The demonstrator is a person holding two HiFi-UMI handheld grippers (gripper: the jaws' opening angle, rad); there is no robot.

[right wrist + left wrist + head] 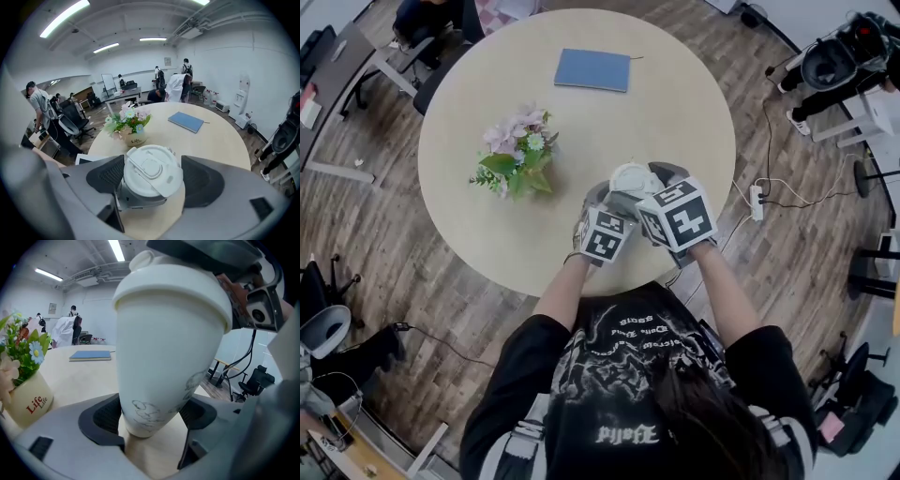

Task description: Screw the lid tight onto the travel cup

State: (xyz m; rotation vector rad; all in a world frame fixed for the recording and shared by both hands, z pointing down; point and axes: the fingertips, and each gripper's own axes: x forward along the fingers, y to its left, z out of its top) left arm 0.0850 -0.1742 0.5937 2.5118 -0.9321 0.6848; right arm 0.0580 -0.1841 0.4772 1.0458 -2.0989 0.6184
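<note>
A white travel cup (164,348) with faint line drawings stands upright on the round table (487,234), near its front edge. Its white flip lid (152,173) sits on top. My left gripper (152,416) comes in from the side, and both pads press on the cup's narrow lower body. From above, my right gripper (152,176) has its jaws on either side of the lid, pads against the rim. In the head view both grippers (614,202) (652,183) crowd around the lid (630,176) and hide the cup's body.
A pot of artificial flowers (517,161) stands to the left of the cup. A blue book (592,69) lies at the table's far side. Office chairs, desks and a power strip (757,202) with cables are on the wooden floor around the table.
</note>
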